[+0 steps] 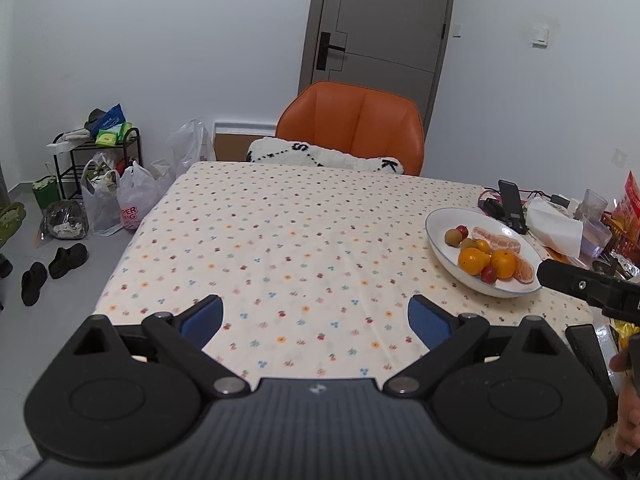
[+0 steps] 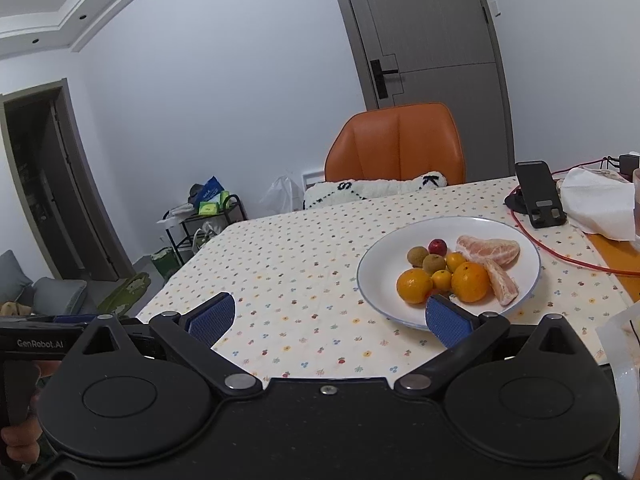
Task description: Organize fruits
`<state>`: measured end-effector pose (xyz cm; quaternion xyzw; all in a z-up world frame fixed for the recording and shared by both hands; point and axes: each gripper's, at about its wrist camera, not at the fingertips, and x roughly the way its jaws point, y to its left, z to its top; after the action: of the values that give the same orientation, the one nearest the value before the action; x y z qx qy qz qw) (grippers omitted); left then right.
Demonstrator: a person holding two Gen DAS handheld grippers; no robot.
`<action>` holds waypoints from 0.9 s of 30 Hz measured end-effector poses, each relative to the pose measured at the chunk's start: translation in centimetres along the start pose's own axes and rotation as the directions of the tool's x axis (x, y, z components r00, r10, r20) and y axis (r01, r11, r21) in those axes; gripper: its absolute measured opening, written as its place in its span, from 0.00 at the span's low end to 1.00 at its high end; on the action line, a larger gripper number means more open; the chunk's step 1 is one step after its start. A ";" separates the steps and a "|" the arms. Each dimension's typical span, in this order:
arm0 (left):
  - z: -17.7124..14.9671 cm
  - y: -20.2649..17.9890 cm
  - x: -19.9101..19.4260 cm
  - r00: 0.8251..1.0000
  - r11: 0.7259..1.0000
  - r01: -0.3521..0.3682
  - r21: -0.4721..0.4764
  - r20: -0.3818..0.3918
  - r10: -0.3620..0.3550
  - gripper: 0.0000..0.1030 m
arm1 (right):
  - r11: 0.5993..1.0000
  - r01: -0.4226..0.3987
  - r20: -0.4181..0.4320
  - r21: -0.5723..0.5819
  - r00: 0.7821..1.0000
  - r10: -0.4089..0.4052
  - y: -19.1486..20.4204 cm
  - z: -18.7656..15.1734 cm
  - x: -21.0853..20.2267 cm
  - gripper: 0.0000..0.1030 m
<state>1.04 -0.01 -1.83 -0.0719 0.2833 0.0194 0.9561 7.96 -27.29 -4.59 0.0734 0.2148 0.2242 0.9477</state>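
- My left gripper [image 1: 315,316] hangs over the near edge of the table, its blue-padded jaws spread wide with nothing between them.
- My right gripper [image 2: 331,316] is spread just as wide and grips nothing; its right pad [image 2: 447,320] overlaps the near rim of the plate in the right wrist view, though I cannot tell if it touches.
- Under both lies a cream tablecloth with small coloured flower dots [image 1: 296,236].
- Ahead and to the right of my left gripper sits a round white plate with a thin blue rim [image 2: 372,268], and all the fruit is on it: two big oranges [image 2: 415,285], smaller yellow citrus, two brown-green kiwis [image 2: 417,256], a small red fruit [image 2: 437,246] and peeled pale-orange citrus segments [image 2: 488,251].
- Beyond the plate stands a black phone on a stand [image 2: 540,194], beside crumpled white tissue [image 2: 596,200].
- Across the table is an orange leather chair [image 1: 352,124].
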 end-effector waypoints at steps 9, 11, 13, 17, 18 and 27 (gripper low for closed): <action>0.1 0.4 -1.3 1.000 1.000 0.005 0.011 0.031 -0.005 0.95 | 0.999 0.035 0.010 -0.003 0.999 -0.035 0.4 0.1 -0.9 1.00; 0.1 0.5 -1.3 1.000 1.000 0.003 0.006 0.031 -0.003 0.95 | 1.000 0.031 0.008 -0.002 0.999 -0.031 0.5 0.0 -1.0 1.00; 0.1 0.5 -1.3 0.999 1.000 0.004 0.010 0.032 -0.004 0.95 | 1.000 0.027 0.006 -0.012 1.000 -0.027 0.7 0.0 -1.0 1.00; 0.2 0.6 -1.3 0.999 1.000 0.001 0.011 0.034 -0.001 0.95 | 1.000 0.021 0.004 -0.011 1.000 -0.021 0.7 -0.1 -0.9 1.00; 0.2 0.7 -1.3 0.999 1.000 0.000 0.010 0.032 0.000 0.95 | 1.000 0.023 0.002 -0.009 1.000 -0.023 0.6 -0.1 -0.9 1.00; 0.0 1.3 -0.8 1.000 1.000 -0.011 -0.003 0.016 0.011 0.95 | 0.999 0.033 -0.011 0.002 0.999 -0.033 0.1 -0.3 -0.4 1.00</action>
<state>0.32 1.32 -1.55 -0.0715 0.2758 0.0256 0.9582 7.43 -27.39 -4.68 0.0699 0.2215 0.2089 0.9499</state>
